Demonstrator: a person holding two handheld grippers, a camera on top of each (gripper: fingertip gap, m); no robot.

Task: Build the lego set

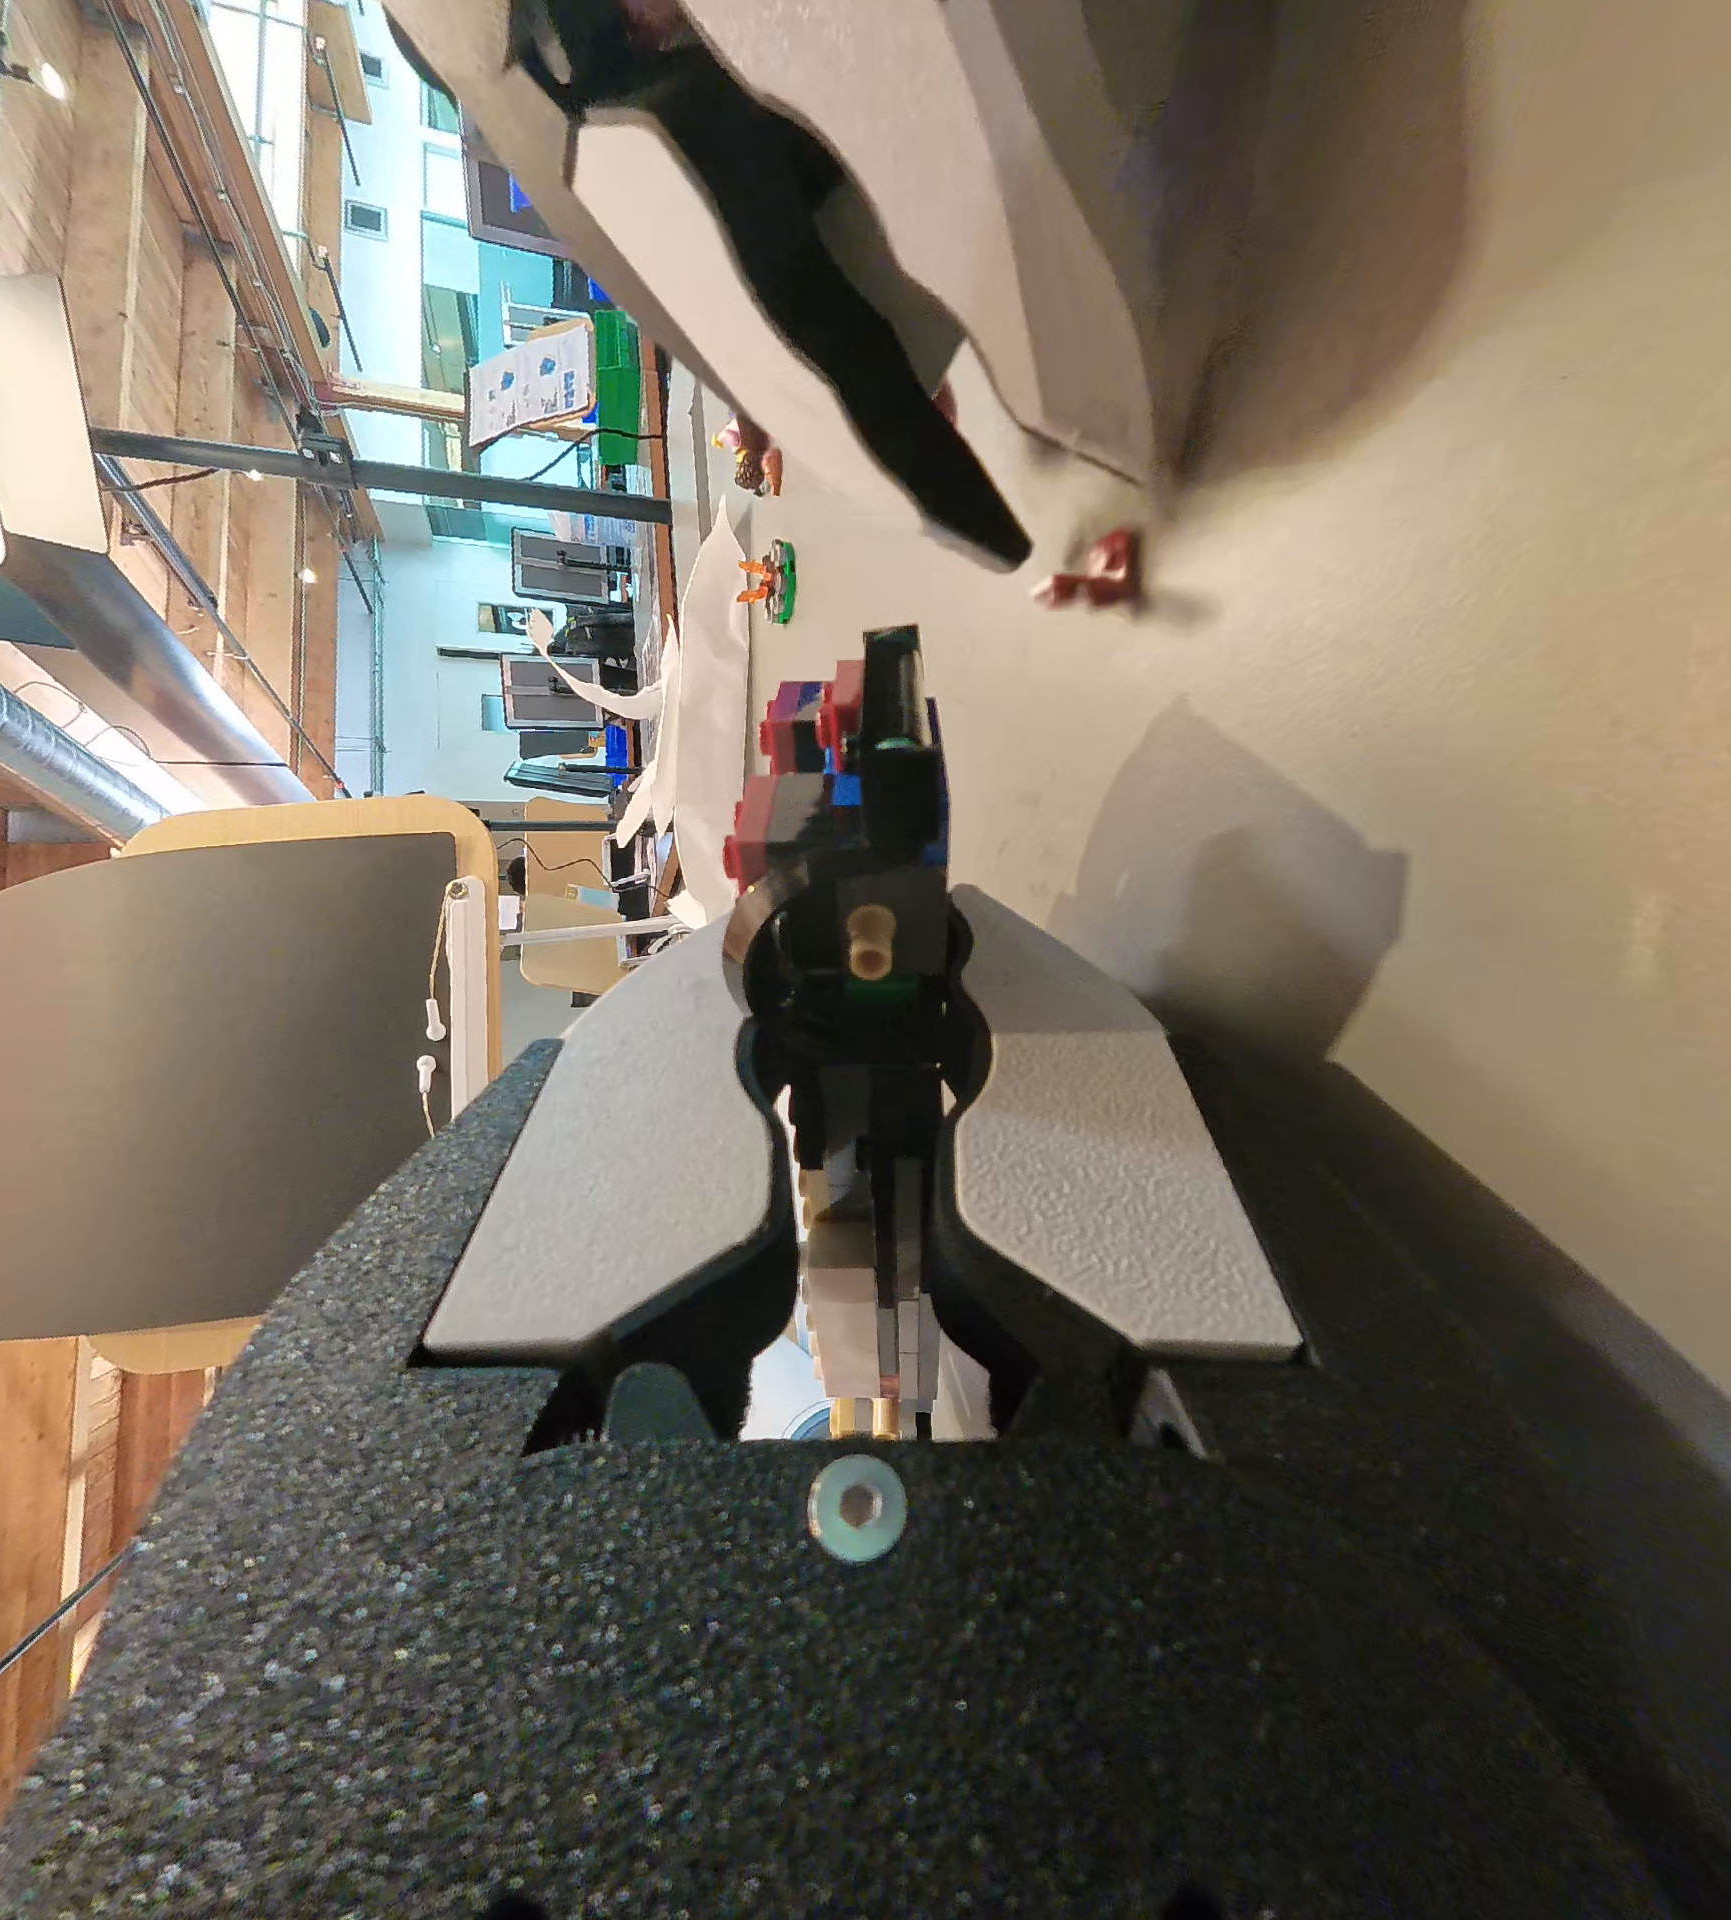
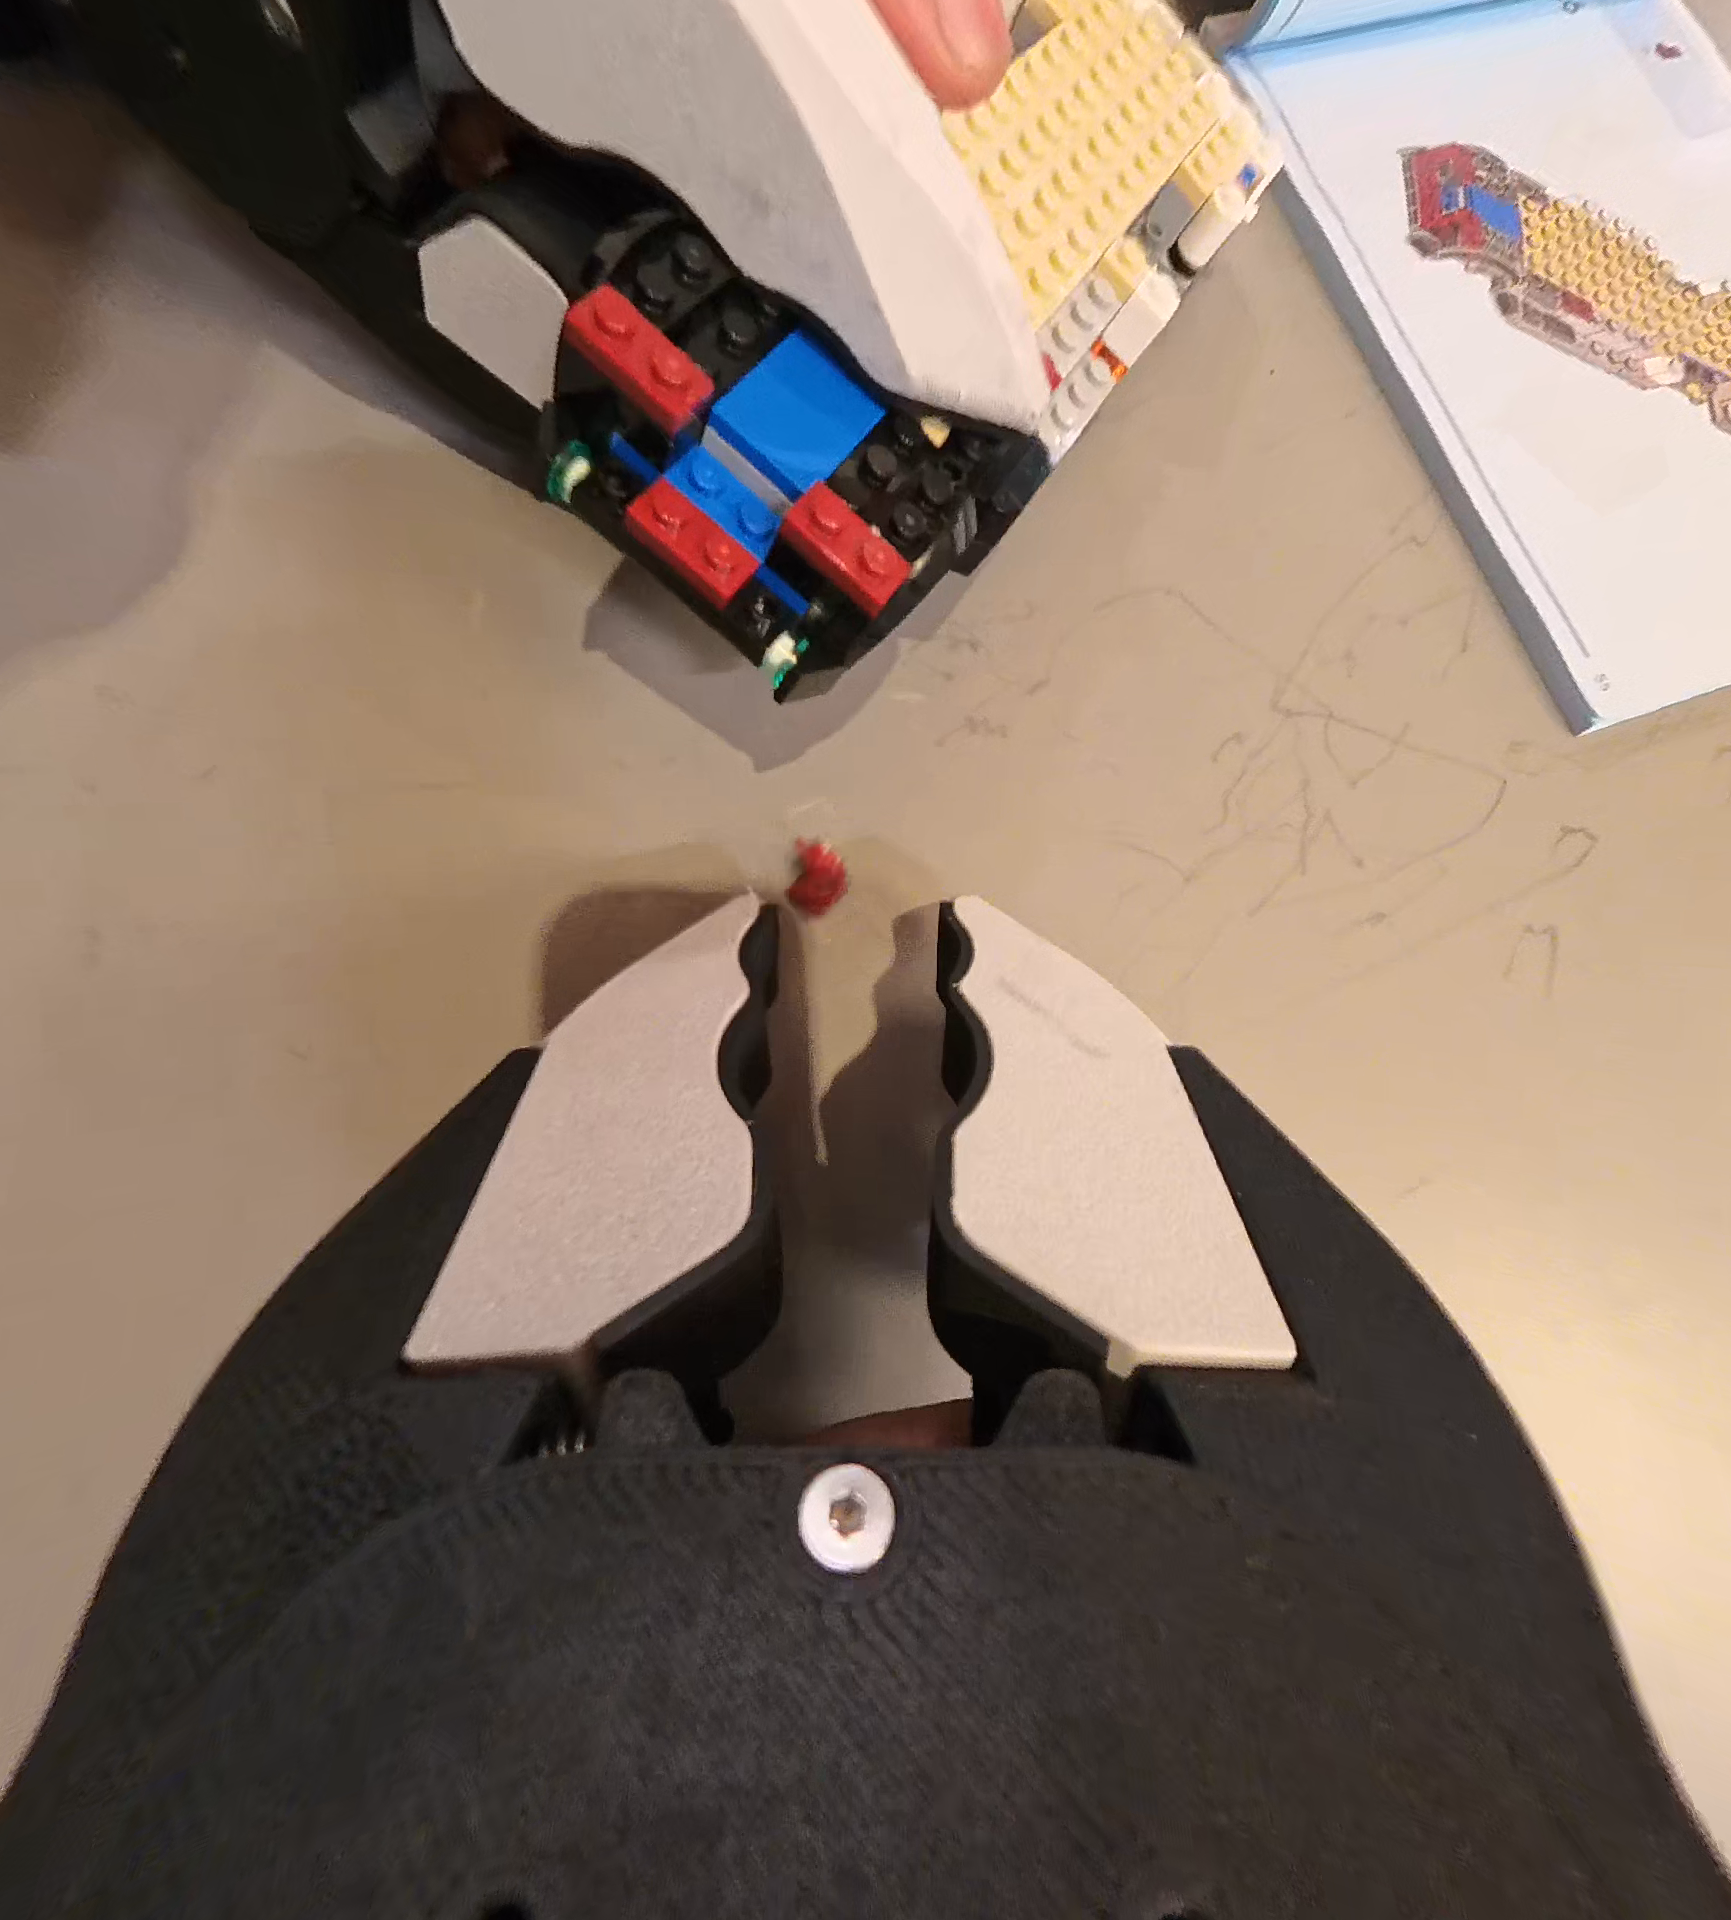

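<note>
**Brick model pinned in one gripper, tiny red piece loose near the other**

Open workshop-looking room in the background, with wood walls, ducts and chairs, and everything sits on a beige, scribbled-on worktop (image 2: 1256,935). I'll place things relative to the brick model.

Biggest item: the brick model (image 2: 757,457), a long build with a black, red and blue front end and a tan studded rear. The left hand-held gripper (image 1: 866,997) is clamped on it, its grey fingers (image 1: 1069,1143) pressing both sides, so the front end pokes out past the tips. My guess is it's held that way to keep the studded top exposed and steady. A fingertip rests on the gripper near the model's tan section.

Right of the model lies an open instruction booklet (image 2: 1526,343), flat and in sight.

In front of the model's nose, apart from it, the right hand-held gripper (image 2: 856,925) has its jaws apart with nothing between the pads.

Smallest: a small red piece (image 2: 816,878) lies on the worktop just beyond those fingertips, nearer one of them. Too blurred to tell its shape.
</note>
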